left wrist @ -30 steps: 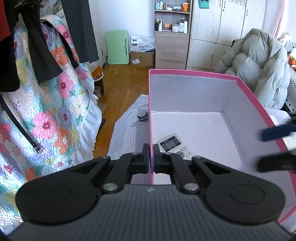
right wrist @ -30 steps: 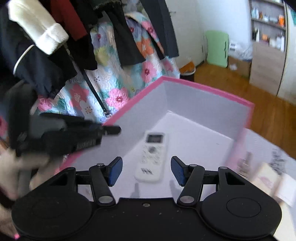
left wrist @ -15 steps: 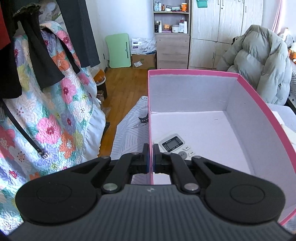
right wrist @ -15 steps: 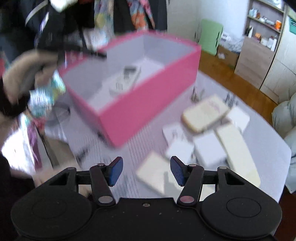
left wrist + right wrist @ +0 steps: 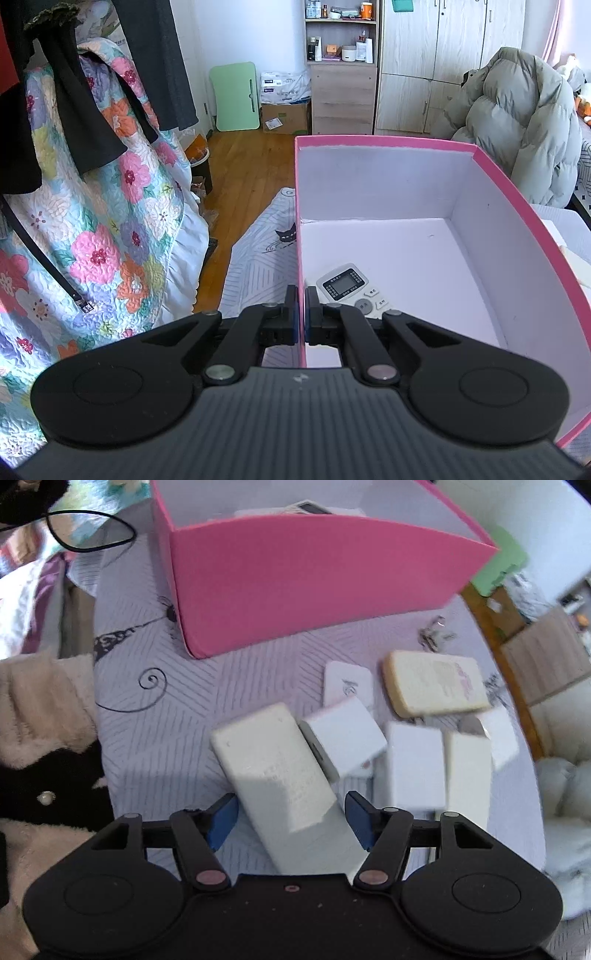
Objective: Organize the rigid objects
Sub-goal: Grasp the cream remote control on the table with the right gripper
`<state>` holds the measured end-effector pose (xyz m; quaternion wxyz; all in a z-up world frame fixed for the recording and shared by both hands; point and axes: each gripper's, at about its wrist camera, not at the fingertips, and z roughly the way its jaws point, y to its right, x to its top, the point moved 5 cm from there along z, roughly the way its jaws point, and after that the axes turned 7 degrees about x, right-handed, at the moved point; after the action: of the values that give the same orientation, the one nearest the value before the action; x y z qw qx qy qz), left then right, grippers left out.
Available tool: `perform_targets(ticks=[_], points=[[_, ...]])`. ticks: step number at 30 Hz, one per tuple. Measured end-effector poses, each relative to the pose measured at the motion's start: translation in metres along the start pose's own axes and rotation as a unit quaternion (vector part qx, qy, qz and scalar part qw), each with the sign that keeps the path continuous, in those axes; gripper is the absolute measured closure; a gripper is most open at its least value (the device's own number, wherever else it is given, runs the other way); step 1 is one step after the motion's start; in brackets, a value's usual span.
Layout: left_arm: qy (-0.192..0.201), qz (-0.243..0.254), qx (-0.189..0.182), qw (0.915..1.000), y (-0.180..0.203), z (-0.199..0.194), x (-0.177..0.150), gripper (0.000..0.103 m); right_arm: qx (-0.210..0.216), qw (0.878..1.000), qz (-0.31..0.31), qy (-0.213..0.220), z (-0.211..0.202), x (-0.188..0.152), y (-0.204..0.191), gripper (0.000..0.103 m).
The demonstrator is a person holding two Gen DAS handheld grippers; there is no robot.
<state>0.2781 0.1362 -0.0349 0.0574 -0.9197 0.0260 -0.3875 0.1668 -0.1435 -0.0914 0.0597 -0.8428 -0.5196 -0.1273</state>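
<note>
left gripper [image 5: 300, 312]: its fingers are clenching the left wall of the pink box [image 5: 517, 206], one black finger outside and one inside, pads pressing on the thin wall.
pink box: it is sitting open on the patterned grey cloth [image 5: 155, 716]; in the right wrist view its pink outer wall [image 5: 295, 583] is filling the 12 o'clock part of the frame.
remote control [image 5: 349, 288]: it is lying flat on the white floor of the box, near the left wall, just at 1 o'clock of the left gripper's tips, screen facing up.
right gripper [image 5: 291, 821]: it is pointing steeply down over the cloth, its jaws are opening, and the blue pads [image 5: 221, 819] are standing apart from the cream slab between them, not pressing it.
cream slab [image 5: 280, 782]: a long pale flat block is lying on the cloth, running from 11 o'clock to 5 o'clock between the right gripper's fingers.
other white blocks [image 5: 413, 768]: they are lying clustered at 2 o'clock of the right gripper, some touching each other; blur is hiding their details.
cream case [image 5: 436, 686]: it is lying flat beyond the white blocks, at 1 o'clock, near a small metal bunch [image 5: 432, 631] beside the box.
floral quilt [image 5: 96, 229]: it is hanging at 9 o'clock of the left wrist view, with dark clothes over it.
</note>
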Motion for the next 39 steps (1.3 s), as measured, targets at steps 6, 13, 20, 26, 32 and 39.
perform_targets(ticks=[6,13,20,26,32,39], points=[[-0.003,-0.007,-0.006,1.0000,-0.001,0.000,0.000,0.101,0.046,0.997,0.062,0.003,0.003,0.004,0.011,0.032],[-0.001,-0.014,-0.010,0.9999,-0.003,0.000,0.000,0.101,-0.013,0.996,0.085,0.035,-0.015,0.001,-0.010,0.043],[-0.001,-0.017,-0.011,0.9998,-0.005,0.000,0.000,0.100,-0.039,0.987,0.133,0.079,-0.036,0.000,-0.010,0.043],[-0.001,-0.018,-0.012,0.9998,-0.006,0.000,0.000,0.100,-0.050,0.971,0.197,0.124,-0.045,0.001,0.013,0.044],[-0.001,-0.017,-0.011,0.9998,-0.005,-0.001,-0.001,0.100,-0.043,0.962,0.247,0.106,-0.024,0.005,0.033,0.043],[-0.001,-0.018,-0.012,0.9998,-0.003,0.000,-0.001,0.100,-0.033,0.960,0.259,0.102,-0.017,0.015,0.040,0.043]])
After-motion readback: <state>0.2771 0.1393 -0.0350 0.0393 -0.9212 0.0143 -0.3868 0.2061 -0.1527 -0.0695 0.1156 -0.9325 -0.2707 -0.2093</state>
